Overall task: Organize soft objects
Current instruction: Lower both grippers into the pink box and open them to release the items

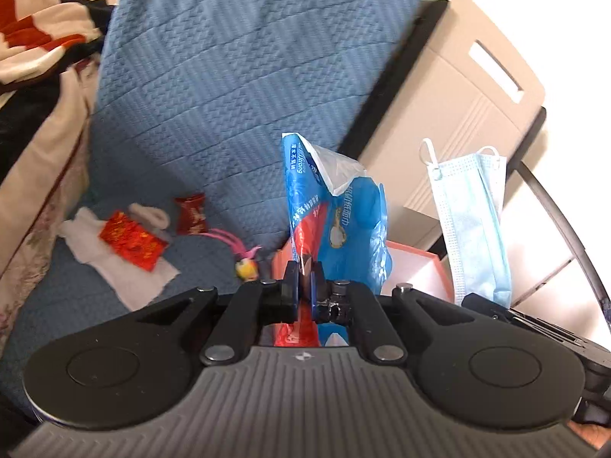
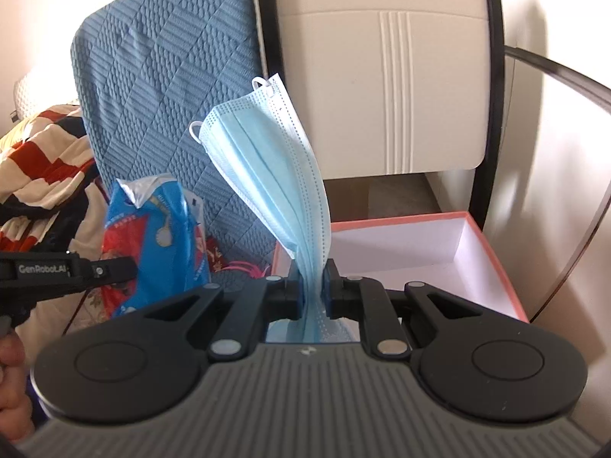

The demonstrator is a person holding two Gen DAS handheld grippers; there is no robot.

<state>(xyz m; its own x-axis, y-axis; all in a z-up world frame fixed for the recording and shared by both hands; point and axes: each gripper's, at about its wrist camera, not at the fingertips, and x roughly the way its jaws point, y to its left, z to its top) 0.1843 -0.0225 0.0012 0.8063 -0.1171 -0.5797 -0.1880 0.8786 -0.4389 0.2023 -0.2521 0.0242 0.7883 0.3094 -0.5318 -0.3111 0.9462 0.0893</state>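
Observation:
My left gripper is shut on a blue and red plastic tissue pack, held upright above the blue sofa. The pack also shows at the left of the right wrist view. My right gripper is shut on a light blue face mask, which stands up from the jaws. The mask also shows at the right of the left wrist view. An open pink-rimmed box with a white inside lies just beyond the right gripper, and its corner shows in the left wrist view.
On the blue sofa seat lie a white tissue, a red packet, a red candy wrapper and a small pink-stringed trinket. A striped red, white and black blanket lies at the left. A beige cabinet stands behind the box.

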